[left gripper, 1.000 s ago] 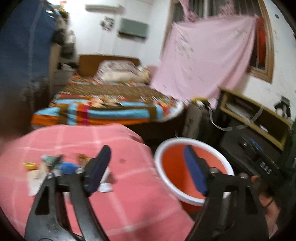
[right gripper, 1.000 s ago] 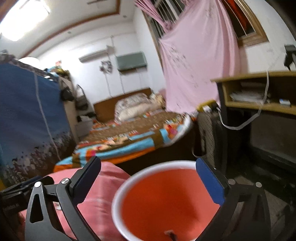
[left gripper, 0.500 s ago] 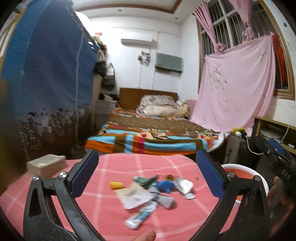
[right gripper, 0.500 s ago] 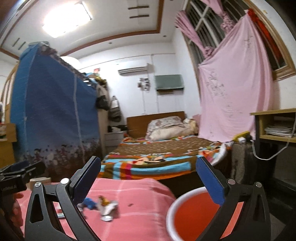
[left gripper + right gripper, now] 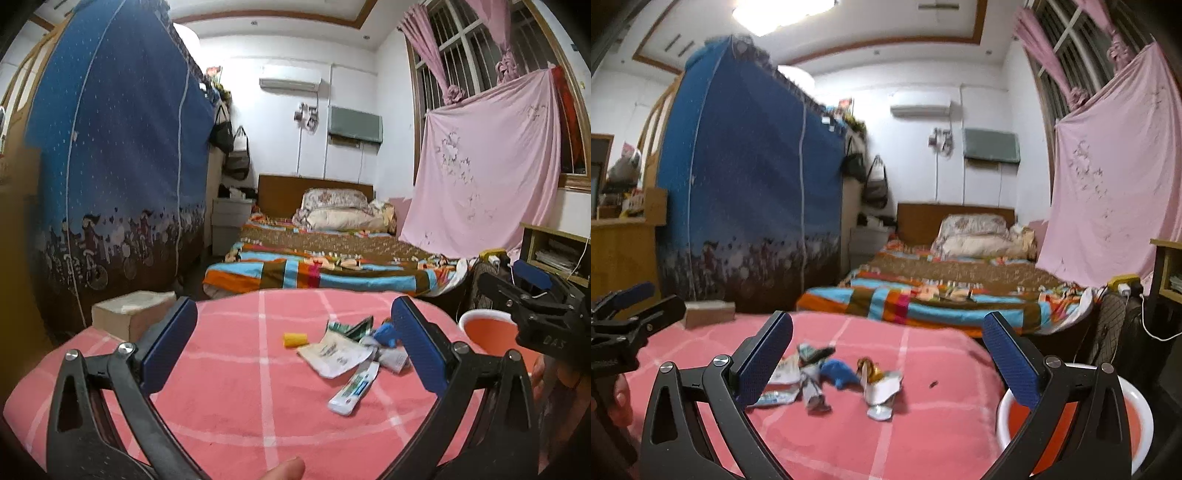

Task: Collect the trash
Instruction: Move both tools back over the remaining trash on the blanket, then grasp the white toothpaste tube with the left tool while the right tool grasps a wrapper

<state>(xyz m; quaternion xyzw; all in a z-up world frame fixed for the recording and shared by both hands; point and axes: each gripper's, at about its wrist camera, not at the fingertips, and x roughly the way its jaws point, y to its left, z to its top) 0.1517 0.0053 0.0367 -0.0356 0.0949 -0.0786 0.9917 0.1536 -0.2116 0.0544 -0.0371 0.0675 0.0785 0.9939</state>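
Both my grippers stand wide with nothing between the pads. From the left wrist, my left gripper (image 5: 293, 339) frames the middle of the picture; its jaws have just been opening and now stand spread, and the trash (image 5: 347, 350) lies on the pink cloth (image 5: 240, 387) right of centre, mostly between the two fingers and close to the right one. In that heap I see a yellow piece (image 5: 294, 339) on its left, a white wrapper (image 5: 334, 354), a tube (image 5: 354, 387) nearest the camera and a blue scrap (image 5: 384, 334) half behind my right finger. At the right edge of this frame the right gripper shows from the side, above the tub (image 5: 484, 325), which sits just off the cloth's right end.

From the right wrist, my right gripper (image 5: 886, 354) spans the lower middle; the trash (image 5: 834, 376) lies left of centre, partly hidden by the left finger. The tub (image 5: 1004, 410) is in the lower right corner, behind the right finger. A bed (image 5: 942, 291) fills the middle of the frame beyond the cloth
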